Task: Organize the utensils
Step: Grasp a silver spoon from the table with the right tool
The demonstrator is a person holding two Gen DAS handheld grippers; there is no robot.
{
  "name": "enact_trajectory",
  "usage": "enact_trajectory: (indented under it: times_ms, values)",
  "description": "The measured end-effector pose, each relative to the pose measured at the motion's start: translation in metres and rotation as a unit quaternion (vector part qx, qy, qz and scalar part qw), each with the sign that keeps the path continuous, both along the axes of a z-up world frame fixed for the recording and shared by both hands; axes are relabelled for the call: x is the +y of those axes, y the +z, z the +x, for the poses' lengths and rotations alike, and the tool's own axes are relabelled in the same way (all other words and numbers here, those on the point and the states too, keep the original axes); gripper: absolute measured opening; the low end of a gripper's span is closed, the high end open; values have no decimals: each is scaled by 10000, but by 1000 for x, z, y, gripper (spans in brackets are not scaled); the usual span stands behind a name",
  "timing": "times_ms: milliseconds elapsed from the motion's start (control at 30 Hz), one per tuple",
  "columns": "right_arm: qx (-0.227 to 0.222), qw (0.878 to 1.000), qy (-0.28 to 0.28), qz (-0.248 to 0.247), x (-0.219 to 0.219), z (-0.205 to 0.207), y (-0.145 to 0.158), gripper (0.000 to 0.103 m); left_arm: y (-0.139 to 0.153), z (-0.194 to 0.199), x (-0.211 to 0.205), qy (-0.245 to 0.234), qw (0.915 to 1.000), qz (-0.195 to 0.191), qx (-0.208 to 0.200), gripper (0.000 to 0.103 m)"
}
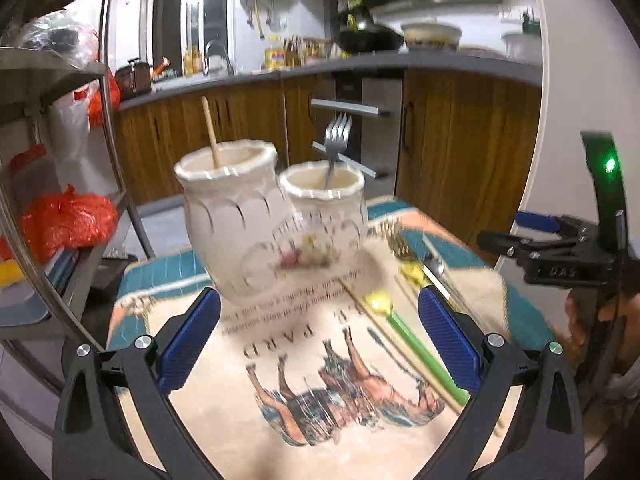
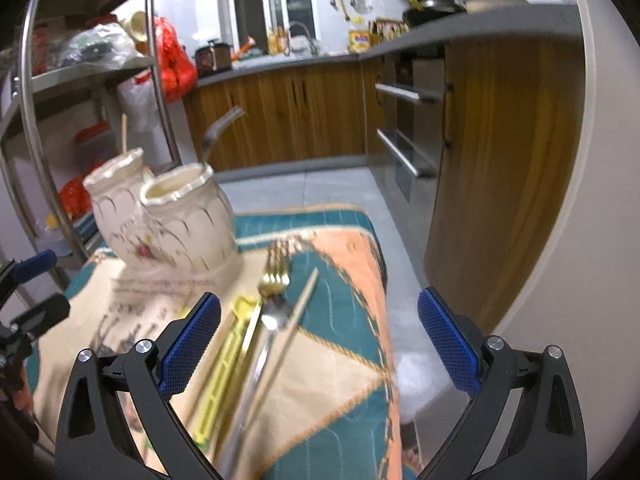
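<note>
Left gripper (image 1: 319,336) is spread wide with nothing between its blue pads, hovering low over the cloth-covered table (image 1: 360,432). Right gripper (image 2: 319,336) is wide apart too and empty; in the left wrist view it shows at the right edge, with a bit of the person's hand (image 1: 580,316) behind it.

Count: two cream ceramic jars (image 1: 236,220) touching side by side near the far edge of the table. One has a single wooden chopstick (image 1: 210,132) sticking up, leaning a little left. The other has one silver fork (image 1: 335,148) standing tines up.

Loose utensils lie in a bundle toward the right edge, long axes running roughly from the near edge to the far edge, heads pointing away toward the jars: one gold fork (image 2: 272,276), one silver spoon (image 2: 276,316), one yellow-green plastic piece (image 2: 228,364) and one pale chopstick (image 2: 296,320).

Both views are motion-blurred. There might be another thin stick alongside, I can't say for sure. The handles' near ends get cut off behind the right gripper's fingers (image 2: 192,344).
</note>
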State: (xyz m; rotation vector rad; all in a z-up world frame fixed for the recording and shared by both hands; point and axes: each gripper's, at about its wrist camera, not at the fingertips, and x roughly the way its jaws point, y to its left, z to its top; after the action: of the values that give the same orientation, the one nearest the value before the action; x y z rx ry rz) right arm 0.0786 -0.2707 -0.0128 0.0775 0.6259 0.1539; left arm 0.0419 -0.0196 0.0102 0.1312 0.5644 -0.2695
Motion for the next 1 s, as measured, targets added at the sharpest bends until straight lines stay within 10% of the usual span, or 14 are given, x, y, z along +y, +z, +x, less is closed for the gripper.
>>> enact_trajectory:
  times_ms: [433, 700, 1000]
  values:
    - [598, 9972, 313, -326, 12, 10, -25, 95, -26, 4, -12, 55, 9986, 114, 521, 97]
    - [844, 9915, 826, -543, 30, 34, -23, 51, -31, 7, -11, 49, 9979, 100, 633, 97]
    - [982, 9822, 1349, -858, 43, 54, -29, 33, -29, 12, -12, -5, 9975, 42, 700, 97]
